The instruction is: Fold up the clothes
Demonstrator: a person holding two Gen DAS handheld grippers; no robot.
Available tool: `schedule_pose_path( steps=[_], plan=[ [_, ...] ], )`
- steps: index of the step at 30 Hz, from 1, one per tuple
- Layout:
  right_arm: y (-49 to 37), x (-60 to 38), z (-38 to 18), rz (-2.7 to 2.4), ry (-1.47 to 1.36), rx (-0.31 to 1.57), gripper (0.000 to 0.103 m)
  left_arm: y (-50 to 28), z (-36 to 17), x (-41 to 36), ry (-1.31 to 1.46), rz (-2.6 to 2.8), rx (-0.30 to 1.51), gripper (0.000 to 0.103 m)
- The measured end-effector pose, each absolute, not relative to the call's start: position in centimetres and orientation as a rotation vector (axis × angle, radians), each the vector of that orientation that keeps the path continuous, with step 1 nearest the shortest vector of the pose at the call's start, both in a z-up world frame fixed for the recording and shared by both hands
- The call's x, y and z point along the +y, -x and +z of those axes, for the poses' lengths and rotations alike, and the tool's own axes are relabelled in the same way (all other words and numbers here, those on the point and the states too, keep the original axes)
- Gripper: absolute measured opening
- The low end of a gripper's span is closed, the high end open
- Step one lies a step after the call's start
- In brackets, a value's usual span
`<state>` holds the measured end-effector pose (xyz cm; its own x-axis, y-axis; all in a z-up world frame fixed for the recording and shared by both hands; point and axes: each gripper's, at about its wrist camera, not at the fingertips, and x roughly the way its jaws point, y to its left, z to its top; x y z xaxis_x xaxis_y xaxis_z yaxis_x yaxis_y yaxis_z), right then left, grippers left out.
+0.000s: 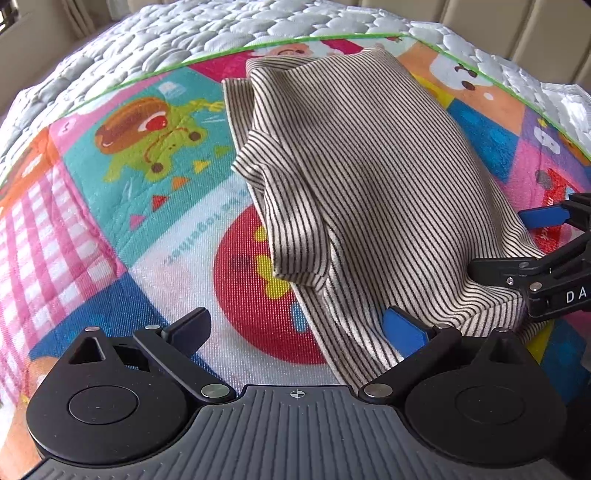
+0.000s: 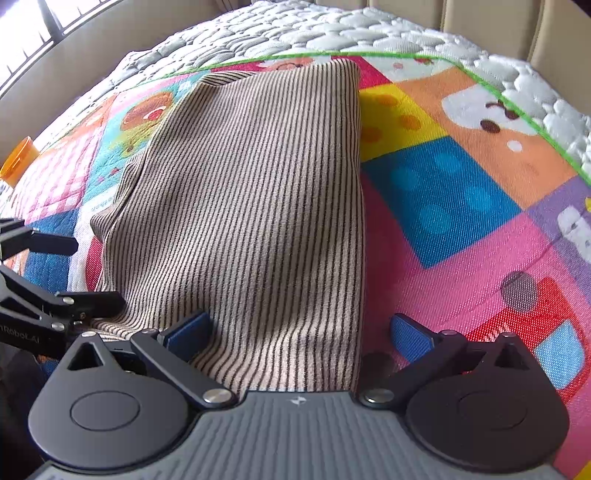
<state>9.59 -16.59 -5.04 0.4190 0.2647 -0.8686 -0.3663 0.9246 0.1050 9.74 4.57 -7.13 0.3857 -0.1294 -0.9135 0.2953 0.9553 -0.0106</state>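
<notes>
A beige garment with thin dark stripes (image 1: 354, 177) lies folded on a colourful play mat (image 1: 122, 206); its sleeve is folded in on the left side. It also shows in the right wrist view (image 2: 251, 206). My left gripper (image 1: 299, 325) is open at the garment's near left edge, with its right finger resting on the cloth. My right gripper (image 2: 303, 332) is open over the garment's near right corner. Each gripper shows in the other's view, the right one (image 1: 532, 251) and the left one (image 2: 66, 269), both with fingers apart.
The play mat (image 2: 461, 192) lies on a white quilted mattress (image 1: 207, 33) with a green border. An orange cup (image 2: 18, 162) sits at the far left edge. Beige padded walls surround the bed.
</notes>
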Motion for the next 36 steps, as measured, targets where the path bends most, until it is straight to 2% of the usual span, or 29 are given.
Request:
schedule_pose_path(
  steps=[4,7,9,13,19,22,23,24,25,29,32,36],
  plan=[
    [-7.0,-14.5,-1.9,0.491,0.372,0.920,0.103,-9.8,-5.4,5.7,-0.140,-0.274,1.066,0.102],
    [-5.1,-12.9,0.4,0.557,0.568,0.800,0.102,-9.1,-3.3,6.6,-0.224,-0.209,0.908,0.102],
    [-3.7,-11.9,1.9,0.601,0.698,0.720,0.091,-8.9,-2.3,7.3,-0.255,-0.155,0.837,0.102],
    [-1.3,-8.7,1.5,0.756,0.856,0.753,0.079,-9.6,-2.0,8.7,-0.176,-0.142,0.847,0.102],
    [0.4,-5.2,-2.4,0.848,0.963,0.838,0.078,-10.1,-2.4,9.3,-0.144,-0.148,0.870,0.102],
    [0.6,-4.6,-3.8,0.821,1.011,0.820,0.076,-9.9,-2.4,9.3,-0.135,-0.166,0.874,0.102],
    [0.5,-4.5,-3.9,0.807,1.008,0.817,0.066,-9.8,-2.4,9.3,-0.135,-0.174,0.871,0.102],
    [-0.6,-4.8,-3.2,0.776,0.924,0.849,0.052,-9.7,-2.3,9.3,-0.133,-0.182,0.869,0.102],
    [-1.8,-5.1,-2.4,0.746,0.835,0.883,0.051,-9.6,-2.2,9.3,-0.129,-0.191,0.868,0.102],
    [-7.1,-8.7,-0.1,0.643,0.413,1.051,0.051,-9.4,-1.9,9.2,-0.118,-0.227,0.856,0.103],
    [-9.6,-11.6,-0.4,0.570,0.128,1.157,0.051,-9.1,-1.6,9.1,-0.113,-0.289,0.845,0.103],
    [-10.2,-13.5,-1.5,0.548,-0.053,1.197,0.053,-7.9,-0.8,8.6,-0.138,-0.445,0.812,0.103]
  ],
)
